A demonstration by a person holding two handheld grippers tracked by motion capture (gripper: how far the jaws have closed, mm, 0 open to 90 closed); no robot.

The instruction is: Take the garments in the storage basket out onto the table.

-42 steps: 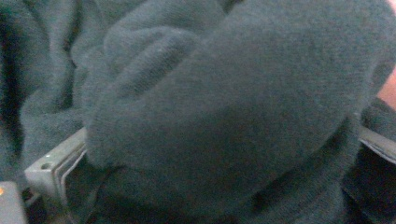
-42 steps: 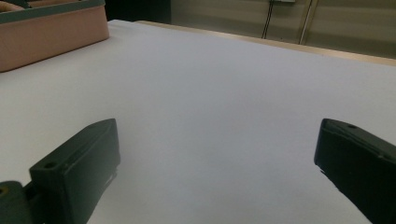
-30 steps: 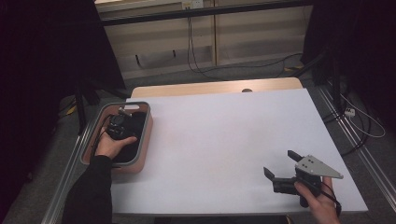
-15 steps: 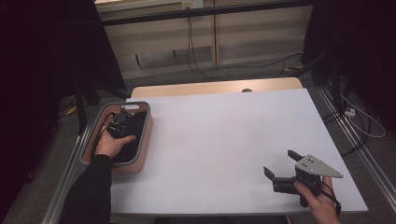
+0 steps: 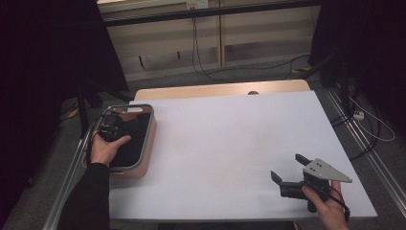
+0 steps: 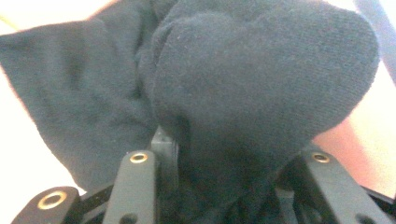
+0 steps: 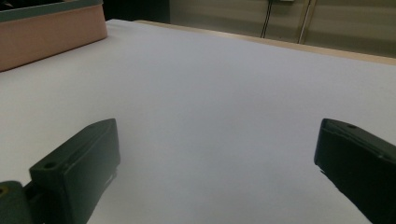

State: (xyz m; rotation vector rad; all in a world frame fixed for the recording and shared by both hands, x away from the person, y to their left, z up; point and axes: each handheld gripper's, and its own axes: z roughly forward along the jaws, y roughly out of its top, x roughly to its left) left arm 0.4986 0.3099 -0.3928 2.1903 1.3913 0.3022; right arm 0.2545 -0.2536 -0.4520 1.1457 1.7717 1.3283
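My left gripper sits inside a pink bin with a grey rim at the table's left edge. Its jaws have just been closing, and in the left gripper view a black knitted cloth bulges up between the left gripper jaws, which are shut on it. My right gripper rests low over the white table near the front right corner. It is open, and nothing lies between the right gripper jaws.
The bin's pink wall stands far off in the right gripper view. A wooden strip borders the table's far edge. Cables and metal rails run along the floor to the right.
My left gripper has closed on the black cloth and risen slightly, drifting left in the bin. The right gripper has stayed where it was.
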